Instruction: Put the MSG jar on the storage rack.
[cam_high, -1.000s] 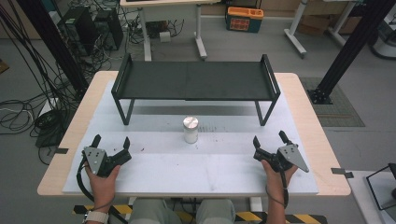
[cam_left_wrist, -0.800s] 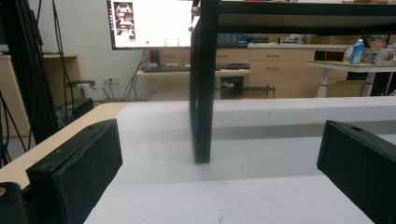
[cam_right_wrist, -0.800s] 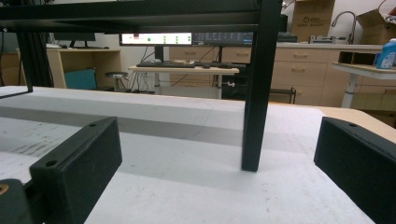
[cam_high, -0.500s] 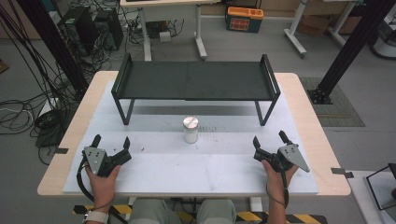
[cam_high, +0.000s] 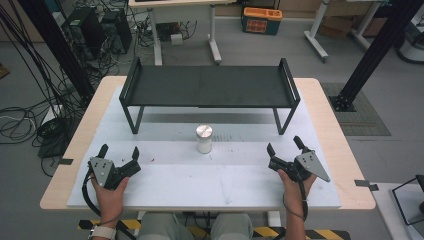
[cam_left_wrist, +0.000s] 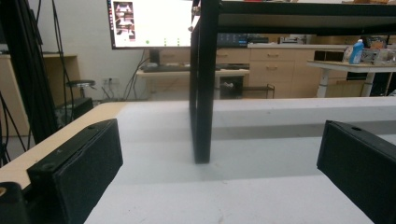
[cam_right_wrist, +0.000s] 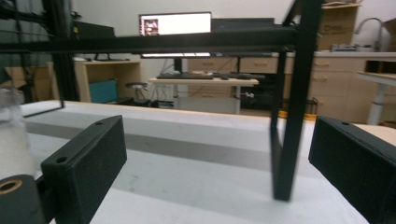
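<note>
A small white jar with a silver lid stands in the middle of the white mat, in front of a low black metal rack. My left gripper rests near the front left of the mat, open and with nothing in it. In the left gripper view the jaws frame the rack's left leg. My right gripper sits at the front right, open. Its jaws have just been closing a little, with nothing between them. The jar is a blur at that view's left edge.
The rack's right leg stands ahead of the right gripper. The wooden table edges the white mat. Cables lie on the floor to the left, and a black post rises at the right.
</note>
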